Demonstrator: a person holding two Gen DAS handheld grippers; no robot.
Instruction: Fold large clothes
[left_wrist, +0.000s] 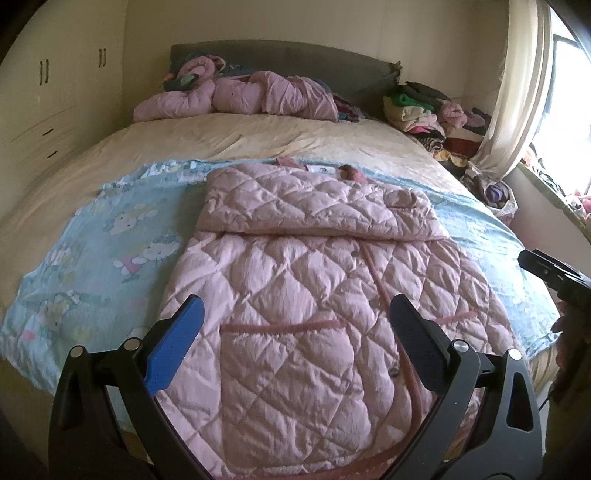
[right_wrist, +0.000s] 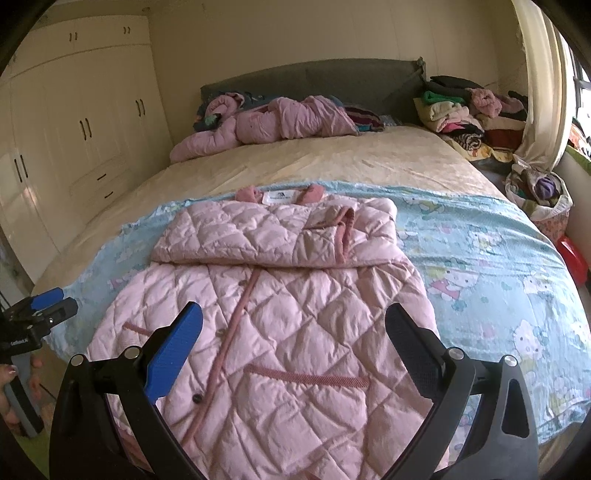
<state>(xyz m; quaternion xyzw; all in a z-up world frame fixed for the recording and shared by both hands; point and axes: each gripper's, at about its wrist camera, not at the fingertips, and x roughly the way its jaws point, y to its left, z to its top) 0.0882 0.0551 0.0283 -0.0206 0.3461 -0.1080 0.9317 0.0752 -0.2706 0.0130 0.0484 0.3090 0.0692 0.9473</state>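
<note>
Hovering over pink quilted coat (left_wrist: 295, 295) on bed: both grippers' jaws apart, empty.

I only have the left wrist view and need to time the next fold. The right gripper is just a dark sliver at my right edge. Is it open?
Observer: Yes. The right gripper is open, with nothing between its fingers, above the pink quilted jacket.
Operator: Over which part of it?
Observer: The lower half. The trimmed pocket sits framed between the fingers, and the folded-over top lies beyond.
Operator: Is there anything by the bed's right side that I can't see?
Observer: A red object sits beside the bed, just nearer than the basket of clothes. I cannot tell what it is.
</note>
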